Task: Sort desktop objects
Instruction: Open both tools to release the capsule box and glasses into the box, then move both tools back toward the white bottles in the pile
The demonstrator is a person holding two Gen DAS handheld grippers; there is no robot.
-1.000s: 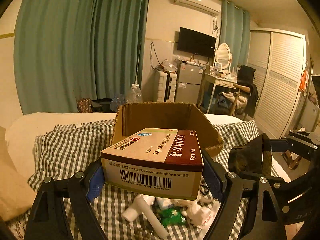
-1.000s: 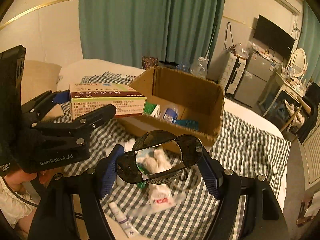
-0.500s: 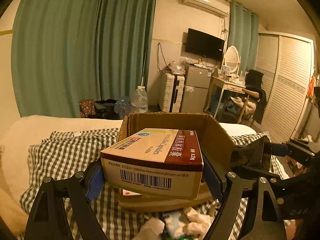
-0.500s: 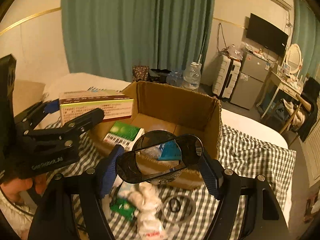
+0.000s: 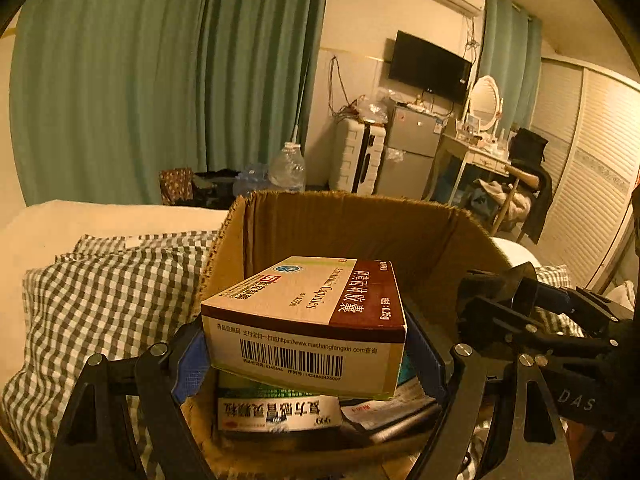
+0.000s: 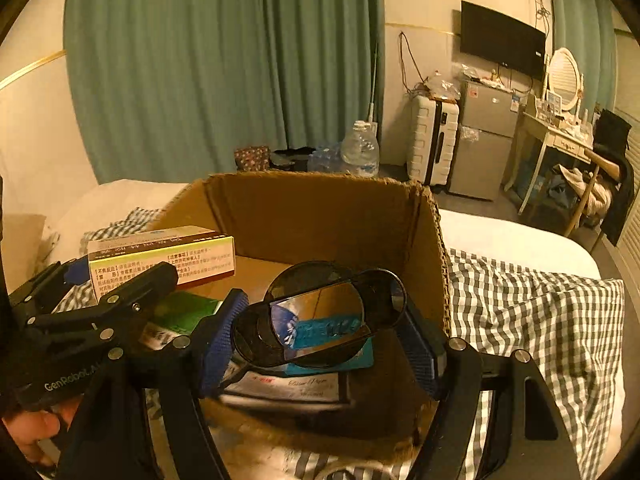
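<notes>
My left gripper (image 5: 308,344) is shut on a cream and maroon medicine box (image 5: 308,320) and holds it over the open cardboard box (image 5: 360,228). In the right wrist view the same medicine box (image 6: 160,258) hangs over the cardboard box's (image 6: 320,208) left side. My right gripper (image 6: 320,328) is shut on a black round folding mirror (image 6: 316,316) held above the box's inside. The right gripper also shows in the left wrist view (image 5: 520,300). Inside lie a green medicine box (image 5: 276,408), a teal packet (image 6: 332,330) and a white card (image 6: 288,388).
The cardboard box stands on a checked cloth (image 6: 540,320) over a bed (image 6: 512,240). Behind are green curtains (image 5: 160,80), a water bottle (image 6: 360,152), a white suitcase (image 6: 432,140), a small fridge (image 6: 484,136) and a dressing table (image 6: 560,132).
Both grippers have moved forward with their loads, from above the loose items on the cloth to over the cardboard box. The box's contents now show beneath them.
</notes>
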